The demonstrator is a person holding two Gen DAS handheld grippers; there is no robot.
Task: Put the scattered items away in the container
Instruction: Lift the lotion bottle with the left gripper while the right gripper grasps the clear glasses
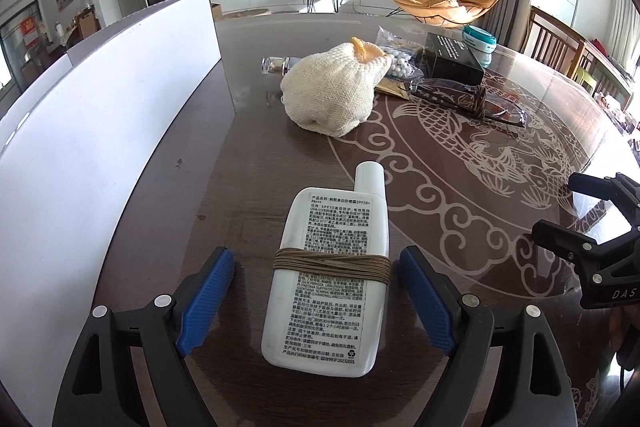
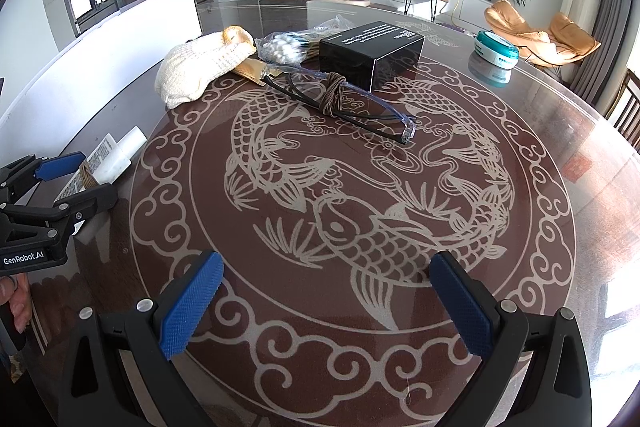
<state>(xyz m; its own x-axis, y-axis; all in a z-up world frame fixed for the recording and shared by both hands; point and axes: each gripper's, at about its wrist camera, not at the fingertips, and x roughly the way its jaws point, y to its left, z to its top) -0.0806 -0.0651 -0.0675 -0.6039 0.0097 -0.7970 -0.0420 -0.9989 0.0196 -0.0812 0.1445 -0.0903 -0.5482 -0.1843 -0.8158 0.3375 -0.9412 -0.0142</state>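
The left gripper (image 1: 316,301) is standing spread, its blue pads (image 1: 206,297) clear of the white bottle (image 1: 328,283) lying flat between them on the table (image 1: 256,163). The bottle, wrapped with brown string, is lying just beside the white container (image 1: 100,131), cap pointing away. Beyond the bottle, a knitted glove (image 1: 336,95), a bag of cotton balls (image 1: 396,59), a black box (image 1: 452,61) and glasses (image 1: 472,99) are sitting clustered. The right gripper (image 2: 326,301) is hovering spread and empty, well apart from the bottle.
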